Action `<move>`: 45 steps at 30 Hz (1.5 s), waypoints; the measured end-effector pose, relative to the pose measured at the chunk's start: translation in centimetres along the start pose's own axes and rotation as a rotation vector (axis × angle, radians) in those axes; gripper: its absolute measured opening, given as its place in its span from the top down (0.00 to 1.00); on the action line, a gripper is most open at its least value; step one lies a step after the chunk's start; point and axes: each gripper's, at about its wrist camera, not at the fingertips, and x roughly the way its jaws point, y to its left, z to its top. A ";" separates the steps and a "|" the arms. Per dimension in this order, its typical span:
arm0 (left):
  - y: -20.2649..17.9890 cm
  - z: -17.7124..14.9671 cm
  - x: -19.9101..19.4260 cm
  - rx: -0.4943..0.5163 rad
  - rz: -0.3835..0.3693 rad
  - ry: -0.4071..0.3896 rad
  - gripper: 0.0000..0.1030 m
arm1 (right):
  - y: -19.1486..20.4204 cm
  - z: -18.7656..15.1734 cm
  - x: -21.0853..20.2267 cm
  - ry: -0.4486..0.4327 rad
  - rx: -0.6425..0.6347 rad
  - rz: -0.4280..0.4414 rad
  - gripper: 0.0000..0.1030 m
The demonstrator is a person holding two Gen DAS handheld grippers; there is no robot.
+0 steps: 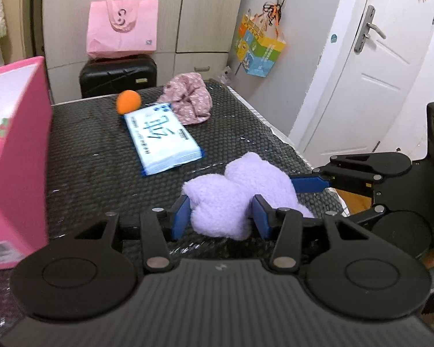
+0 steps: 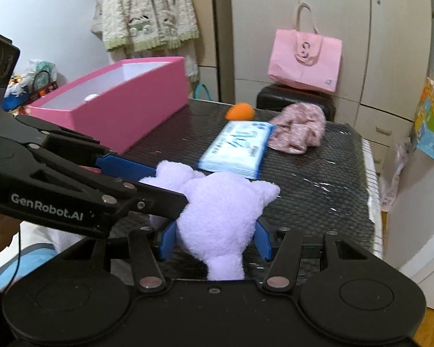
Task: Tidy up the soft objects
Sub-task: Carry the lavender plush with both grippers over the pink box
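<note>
A lilac plush toy (image 1: pixel 231 190) lies at the near edge of the dark woven table (image 1: pixel 95 150). My left gripper (image 1: pixel 221 212) is shut on one end of it. My right gripper (image 2: pixel 214 238) is shut on the other end (image 2: pixel 217 211); it also shows at the right of the left wrist view. Further back lie a blue-white wipes pack (image 1: pixel 160 138), an orange ball (image 1: pixel 128 101) and a pink floral cloth (image 1: pixel 188 101). An open pink box (image 2: pixel 115 107) stands on the table's left side.
A pink tote bag (image 1: pixel 121 26) sits on a black suitcase (image 1: pixel 117 76) behind the table. A white door (image 1: pixel 370 66) is at the right. A colourful bag (image 1: pixel 259 47) hangs on the wall. A fluffy garment (image 2: pixel 147 8) hangs at the left.
</note>
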 end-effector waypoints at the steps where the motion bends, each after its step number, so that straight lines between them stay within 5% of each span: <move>1: 0.0 -0.2 -0.8 0.009 0.009 -0.008 0.56 | 0.7 0.1 -0.3 -0.009 -0.008 0.003 0.42; 21: 5.6 -3.1 -12.5 -0.064 0.041 -0.036 0.55 | 10.7 3.8 -2.1 0.053 -0.034 0.181 0.41; 36: 11.5 -0.7 -16.2 -0.058 0.070 -0.146 0.54 | 14.2 9.4 0.0 -0.047 -0.088 0.210 0.40; 45: 16.3 2.5 -15.4 -0.086 0.158 -0.191 0.52 | 16.6 13.9 4.1 -0.142 -0.233 0.168 0.40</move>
